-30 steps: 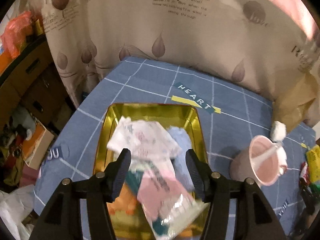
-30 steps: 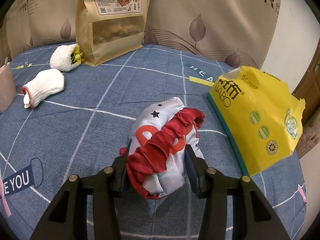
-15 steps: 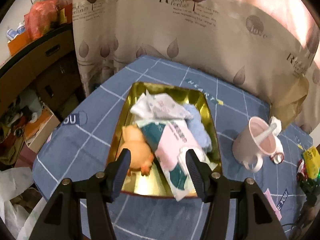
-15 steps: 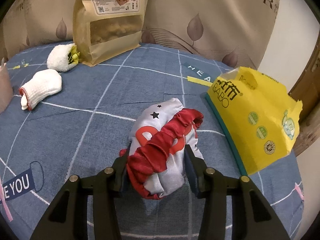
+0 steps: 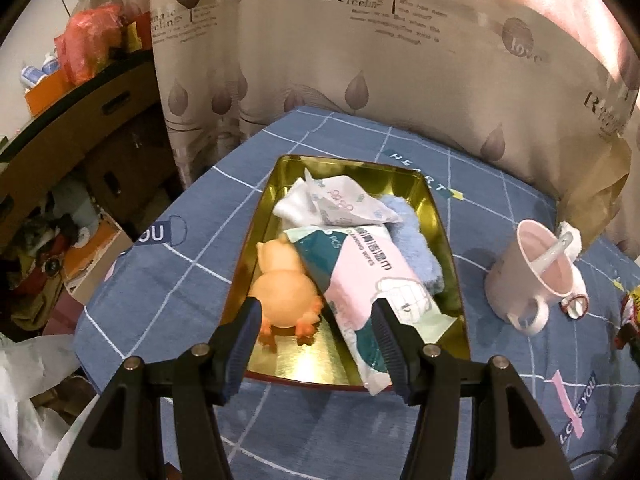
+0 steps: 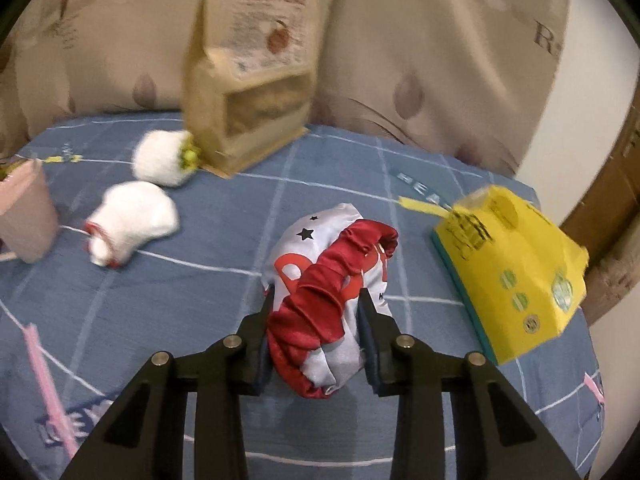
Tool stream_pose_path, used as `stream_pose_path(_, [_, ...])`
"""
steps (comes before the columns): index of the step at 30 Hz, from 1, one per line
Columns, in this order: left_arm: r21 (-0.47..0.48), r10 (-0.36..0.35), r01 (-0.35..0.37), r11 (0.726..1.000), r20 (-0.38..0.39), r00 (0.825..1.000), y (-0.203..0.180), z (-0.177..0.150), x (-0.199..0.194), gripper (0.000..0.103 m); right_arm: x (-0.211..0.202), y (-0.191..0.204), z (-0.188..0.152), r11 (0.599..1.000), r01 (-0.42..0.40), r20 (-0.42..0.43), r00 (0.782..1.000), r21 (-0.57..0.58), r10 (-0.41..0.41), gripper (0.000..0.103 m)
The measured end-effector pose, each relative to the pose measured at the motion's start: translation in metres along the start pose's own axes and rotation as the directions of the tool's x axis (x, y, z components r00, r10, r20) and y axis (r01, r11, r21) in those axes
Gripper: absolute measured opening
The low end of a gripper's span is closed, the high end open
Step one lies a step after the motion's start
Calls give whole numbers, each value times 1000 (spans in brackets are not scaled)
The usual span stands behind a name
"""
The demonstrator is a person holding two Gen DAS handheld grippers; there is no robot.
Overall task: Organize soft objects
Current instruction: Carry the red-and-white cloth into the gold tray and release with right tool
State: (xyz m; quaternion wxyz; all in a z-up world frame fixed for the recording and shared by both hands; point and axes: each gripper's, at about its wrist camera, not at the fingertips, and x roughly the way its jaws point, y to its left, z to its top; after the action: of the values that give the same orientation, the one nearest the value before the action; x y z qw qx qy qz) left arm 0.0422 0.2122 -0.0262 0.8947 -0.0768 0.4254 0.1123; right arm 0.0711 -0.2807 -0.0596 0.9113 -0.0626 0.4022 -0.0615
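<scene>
Clamping the red-and-white cloth bundle point(image 6: 328, 304), the right gripper point(image 6: 316, 312) holds it beside the yellow bag point(image 6: 516, 276), while the left gripper point(image 5: 316, 320) gapes wide, empty, over the gold tray point(image 5: 436, 216).

A lived-in home room: beyond the fingers, a leaf-print curtain point(image 5: 400, 60) hangs behind a table under a blue checked cloth point(image 5: 180, 280); left of the fingers, cardboard boxes point(image 5: 92, 128) and household clutter pile up.
</scene>
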Motion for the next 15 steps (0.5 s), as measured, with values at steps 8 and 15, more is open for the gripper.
stream_pose_path(8, [-10, 33, -33, 999, 20, 999, 3, -2, -3, 58, -35, 51, 31, 992, -112, 54, 992, -66, 115, 33])
stream_pose_path(15, [-10, 48, -48, 999, 27, 998, 3, -4, -5, 58, -64, 109, 51, 963, -220, 75, 969, -153, 233, 33])
